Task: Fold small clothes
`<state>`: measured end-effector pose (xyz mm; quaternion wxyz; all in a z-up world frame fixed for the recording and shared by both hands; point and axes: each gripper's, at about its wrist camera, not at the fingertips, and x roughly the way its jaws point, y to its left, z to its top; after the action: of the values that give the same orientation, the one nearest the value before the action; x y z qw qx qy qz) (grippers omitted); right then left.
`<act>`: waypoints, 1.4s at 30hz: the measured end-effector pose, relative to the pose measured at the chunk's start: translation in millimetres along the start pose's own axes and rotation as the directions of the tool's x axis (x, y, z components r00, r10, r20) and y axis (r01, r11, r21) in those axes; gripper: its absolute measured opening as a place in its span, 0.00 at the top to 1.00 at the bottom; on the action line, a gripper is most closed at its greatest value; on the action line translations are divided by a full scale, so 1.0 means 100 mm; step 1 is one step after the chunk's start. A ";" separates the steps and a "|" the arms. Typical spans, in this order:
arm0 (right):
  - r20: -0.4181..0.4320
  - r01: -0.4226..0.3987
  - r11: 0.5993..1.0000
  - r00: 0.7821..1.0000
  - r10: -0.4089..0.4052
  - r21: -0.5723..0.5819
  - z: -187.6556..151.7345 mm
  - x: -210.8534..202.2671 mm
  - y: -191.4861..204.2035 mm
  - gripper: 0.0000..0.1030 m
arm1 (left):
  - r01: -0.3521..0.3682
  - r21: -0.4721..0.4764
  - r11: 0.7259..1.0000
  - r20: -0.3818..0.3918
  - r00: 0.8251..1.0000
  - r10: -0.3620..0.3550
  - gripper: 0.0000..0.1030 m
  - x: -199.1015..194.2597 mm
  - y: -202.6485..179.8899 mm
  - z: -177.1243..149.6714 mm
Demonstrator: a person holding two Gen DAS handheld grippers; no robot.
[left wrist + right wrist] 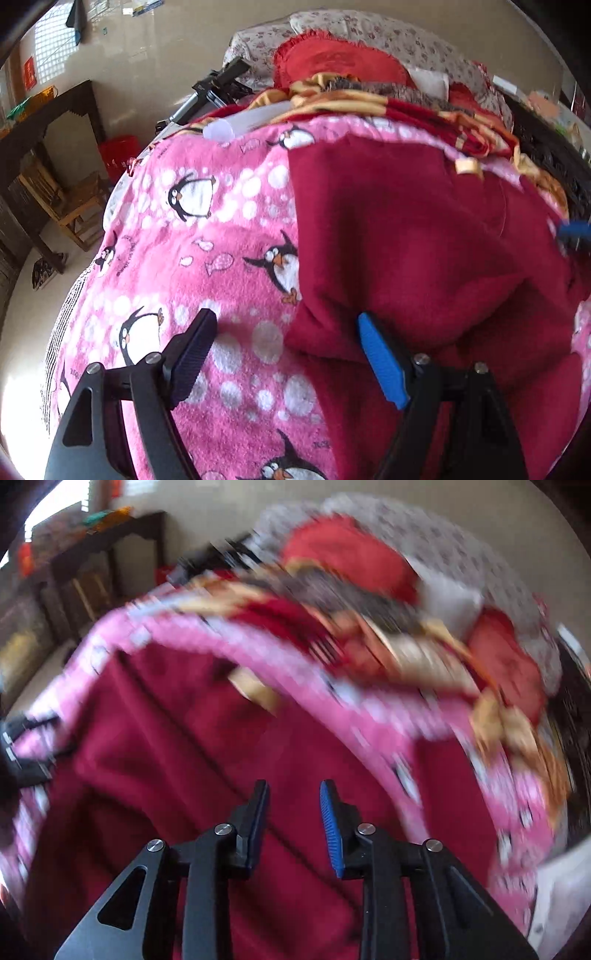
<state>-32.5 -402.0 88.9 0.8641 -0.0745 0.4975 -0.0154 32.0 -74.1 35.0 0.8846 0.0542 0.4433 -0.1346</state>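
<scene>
Your left hand-held gripper (286,325) stands with its jaws wide apart and nothing clamped between them. The black finger on the left sits over the pink penguin-print blanket (207,236). The blue-padded finger on the right sits at the near left edge of the dark red garment (424,236), at or just above the cloth; contact cannot be confirmed from this view.

Your right hand-held gripper (293,788) shows a narrow gap between its pads, black on the left and blue on the right. No cloth lies between them. The jaws are slightly apart and grip nothing. This view is heavily blurred, so treat fine detail here as uncertain. The gripper is over the dark red garment (177,738), which fills the lower and central part of the view.

The dark red garment lies spread on the pink blanket, on the right half of the blanket as the left wrist view shows it. A fold or ridge runs diagonally across the fabric near the left gripper's blue pad.

Beyond the far edge of the blanket lies a heap of red and gold patterned fabric (369,103). Behind it sits a round red fringed cushion (332,62) against floral-print bedding (388,33). A wooden chair (70,199) stands on the floor to the left.
</scene>
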 end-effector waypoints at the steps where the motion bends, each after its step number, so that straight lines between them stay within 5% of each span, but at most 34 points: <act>1: -0.012 -0.003 1.000 1.000 0.003 0.023 -0.10 0.03 -0.09 0.86 | 0.011 -0.007 1.000 0.012 1.000 -0.011 0.20 -0.02 -0.01 0.04; 5: -0.063 -0.077 0.995 0.995 0.081 0.058 -0.33 0.25 -0.13 0.84 | 0.038 0.004 0.999 0.023 0.999 -0.038 0.20 -0.05 -0.17 0.13; 8: -0.097 0.002 1.000 0.995 -0.005 -0.024 -0.43 0.43 0.01 0.84 | 0.045 0.052 0.998 0.001 0.999 -0.046 0.20 0.01 -0.32 0.13; 10: -0.068 0.013 0.999 0.998 -0.016 -0.048 -0.43 0.38 0.07 1.00 | 0.045 0.074 0.996 -0.035 0.999 -0.042 0.20 0.09 -0.41 0.07; 13: 0.035 0.069 0.993 0.997 -0.066 -0.098 -0.32 0.11 0.09 1.00 | 0.016 0.138 0.990 -0.024 1.000 -0.013 0.20 0.08 -0.49 -0.03; 18: 0.162 0.098 0.995 0.982 -0.100 0.022 -0.01 -0.12 -0.16 1.00 | 0.001 0.166 0.986 -0.019 1.000 0.002 0.20 0.06 -0.54 -0.07; 22: 0.036 0.152 0.987 0.987 -0.154 0.061 0.05 0.23 -0.23 0.98 | 0.031 0.103 0.994 0.000 1.000 -0.031 0.20 -0.07 -0.44 0.00; 26: 0.110 0.066 0.988 0.991 -0.081 0.136 -0.18 -0.11 -0.28 0.98 | 0.000 0.064 0.998 0.073 0.997 -0.005 0.20 -0.16 -0.35 0.11; 29: 0.064 -0.019 0.994 0.998 0.012 0.108 -0.31 -0.04 -0.08 0.98 | -0.033 0.019 0.999 0.016 0.999 0.033 0.20 0.06 -0.30 0.19; 32: -0.070 0.096 0.993 0.993 -0.091 0.071 -0.45 0.31 0.02 0.98 | -0.069 0.008 0.998 -0.077 0.995 0.069 0.20 0.30 -0.28 0.13; 34: -0.108 0.072 0.992 0.992 -0.061 0.103 -0.52 0.36 -0.01 0.98 | -0.070 0.020 0.997 -0.043 0.997 0.071 0.20 0.25 -0.29 0.08; 42: 0.103 -0.053 0.988 0.994 0.038 0.145 -0.06 -0.02 0.04 0.95 | -0.054 -0.009 0.999 -0.049 0.997 0.053 0.20 0.22 -0.24 0.05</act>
<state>-38.5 -398.6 86.8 0.8911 0.0003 0.4528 -0.0288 41.6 -102.9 20.8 0.8771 0.0647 0.4637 -0.1072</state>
